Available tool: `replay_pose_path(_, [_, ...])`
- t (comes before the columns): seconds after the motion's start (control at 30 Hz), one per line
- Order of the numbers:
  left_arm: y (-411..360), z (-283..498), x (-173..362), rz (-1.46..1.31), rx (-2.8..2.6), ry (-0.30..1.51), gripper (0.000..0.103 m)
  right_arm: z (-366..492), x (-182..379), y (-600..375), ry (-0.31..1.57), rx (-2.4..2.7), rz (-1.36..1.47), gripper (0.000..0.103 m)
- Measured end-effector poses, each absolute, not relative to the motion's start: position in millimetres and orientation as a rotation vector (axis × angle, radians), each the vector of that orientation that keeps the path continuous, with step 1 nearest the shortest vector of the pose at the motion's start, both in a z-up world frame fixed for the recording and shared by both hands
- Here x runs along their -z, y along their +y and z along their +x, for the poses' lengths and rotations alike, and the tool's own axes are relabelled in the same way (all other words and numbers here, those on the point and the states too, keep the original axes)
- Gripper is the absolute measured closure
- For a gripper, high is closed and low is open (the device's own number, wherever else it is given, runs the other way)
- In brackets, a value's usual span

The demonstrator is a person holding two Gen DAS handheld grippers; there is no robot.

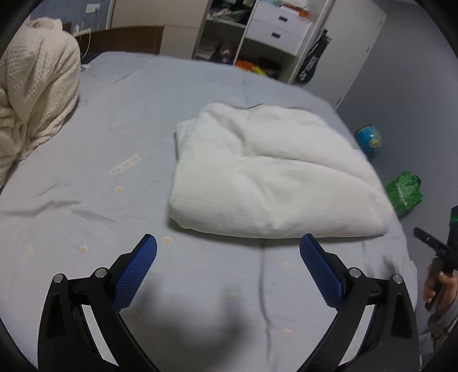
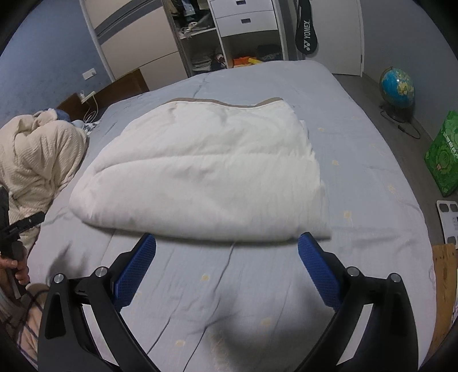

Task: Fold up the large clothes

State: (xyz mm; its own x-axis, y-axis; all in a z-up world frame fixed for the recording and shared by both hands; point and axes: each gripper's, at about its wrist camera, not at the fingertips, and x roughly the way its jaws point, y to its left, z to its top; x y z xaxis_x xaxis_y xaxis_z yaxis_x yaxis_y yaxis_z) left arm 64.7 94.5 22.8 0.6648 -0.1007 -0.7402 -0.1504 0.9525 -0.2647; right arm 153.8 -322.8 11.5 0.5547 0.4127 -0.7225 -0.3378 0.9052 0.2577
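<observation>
Left gripper (image 1: 228, 249): jaws spread wide, holding nothing, hovering over bare bed sheet (image 1: 114, 137). Folded white cloth (image 1: 272, 171) lies ahead and slightly right of its fingertips, flat on the sheet, apart from both pads.

Right gripper (image 2: 227, 247): jaws likewise spread wide and empty. The same white cloth (image 2: 206, 174) sits directly ahead, its near folded edge just beyond the blue pads (image 2: 137, 269); contact not discernible. A tan trim strip shows along the cloth's far edge.

Surroundings: cream knit blanket (image 1: 34, 94) bunched well off to the left of the left gripper, on the sheet. Open wardrobe shelving with white drawers (image 2: 243, 20) beyond the bed's far side. Globe (image 2: 397, 85) and green bag (image 2: 442, 154) on the floor to the right of the right gripper. Black racket cover (image 2: 306, 34) hangs by the shelving. Nothing lies between either gripper and the cloth.
</observation>
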Motion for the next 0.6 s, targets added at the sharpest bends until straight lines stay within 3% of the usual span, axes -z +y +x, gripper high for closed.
replay_pose_path(0.2, [47.4, 42.0, -26.0, -0.176, 0.023, 0.807, 0.007, 123.9, -13.3, -324.2, 0.857, -0.428, 0.119, 0.008])
replay_pose_path(0.6, [21.7, 5.7, -16.7, -0.158, 0.036, 0.748, 0.007, 62.1, -7.8, -308.0, 0.793, -0.431, 0.078, 0.008])
